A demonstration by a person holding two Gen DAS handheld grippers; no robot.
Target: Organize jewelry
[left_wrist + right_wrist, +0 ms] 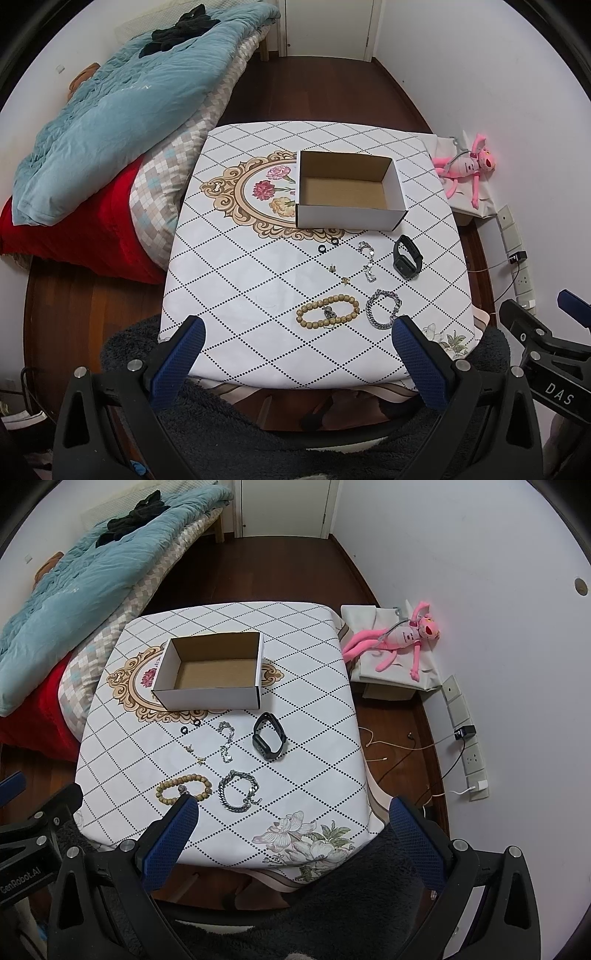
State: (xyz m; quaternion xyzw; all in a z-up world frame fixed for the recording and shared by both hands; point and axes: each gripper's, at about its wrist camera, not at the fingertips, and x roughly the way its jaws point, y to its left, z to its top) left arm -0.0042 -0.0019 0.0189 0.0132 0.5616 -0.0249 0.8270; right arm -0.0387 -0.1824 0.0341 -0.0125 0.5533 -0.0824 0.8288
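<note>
An empty white cardboard box [351,218] [207,698] stands open on the table. In front of it lie two small black rings [328,245] [190,726], a thin silver chain [367,260] [226,742], a black watch [407,256] [269,740], two small gold pieces [339,275] [195,755], a wooden bead bracelet [327,312] [183,788] and a thick silver chain bracelet [384,309] [238,791]. My left gripper [297,330] is open and empty above the table's near edge. My right gripper [293,810] is open and empty, near the front right corner.
The table [236,280] [317,716] has a white diamond-patterned cloth. A bed with blue and red quilts [110,122] stands at the left. A pink plush toy [402,635] lies on a covered box at the right, near wall sockets and cables [465,738]. A dark fluffy cushion [351,897] is below.
</note>
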